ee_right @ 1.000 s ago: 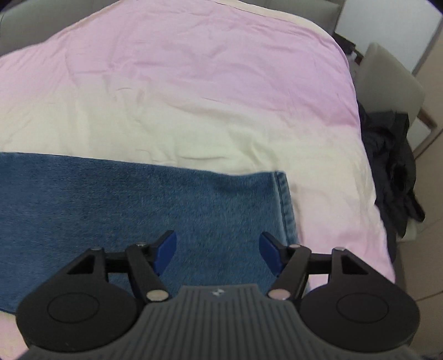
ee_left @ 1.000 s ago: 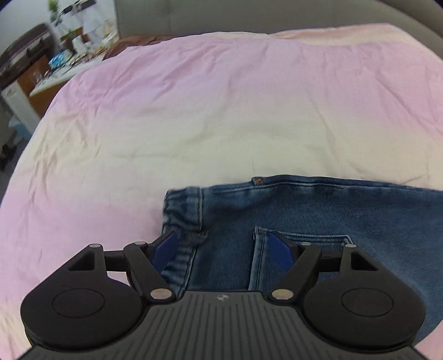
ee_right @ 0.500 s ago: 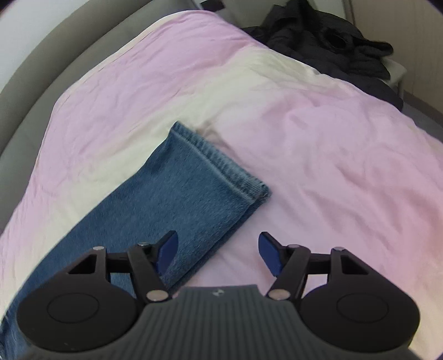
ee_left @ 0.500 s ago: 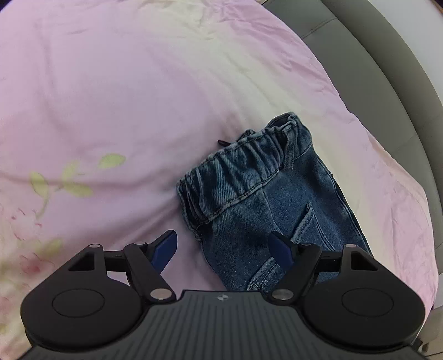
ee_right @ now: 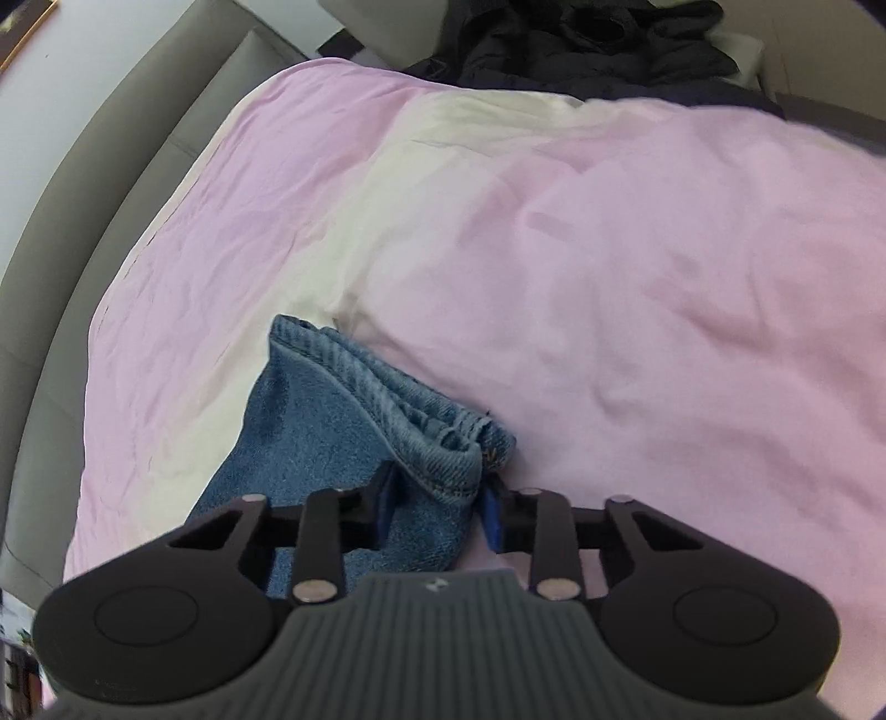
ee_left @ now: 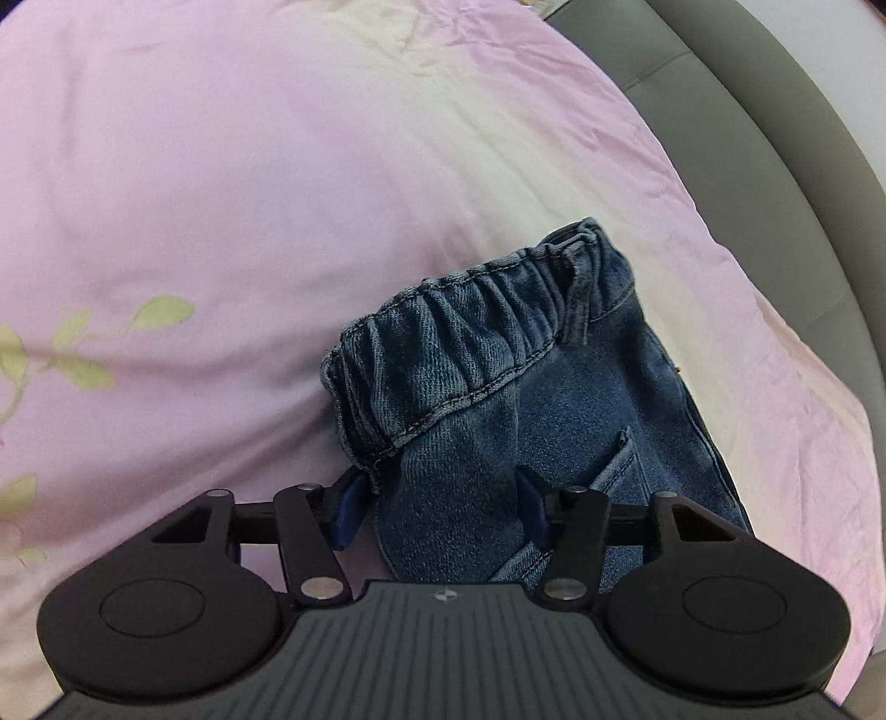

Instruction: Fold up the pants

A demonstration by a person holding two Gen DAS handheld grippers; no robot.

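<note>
Pink and cream bedding covers the bed [ee_left: 277,194], with a grey padded headboard [ee_left: 803,166] curving behind it and dark clothes [ee_right: 581,39] heaped beyond the far edge. Denim pants [ee_left: 554,421] lie on the bed, apparently already doubled leg on leg. Just ahead of the left claw [ee_left: 440,512] is the gathered elastic waistband [ee_left: 470,332]; its jaws stand wide, straddling the cloth below the band, not yet pinching. The right claw [ee_right: 437,507] has its jaws narrower, either side of the stacked leg hems [ee_right: 443,437]; I cannot tell whether they grip.

Denim is soft but thick, moderately heavy, not slippery or fragile; it should drape and hold a crease. Waistband and hem are the sturdy edges to grasp, catching all layers. No brand, label or writing is readable.
</note>
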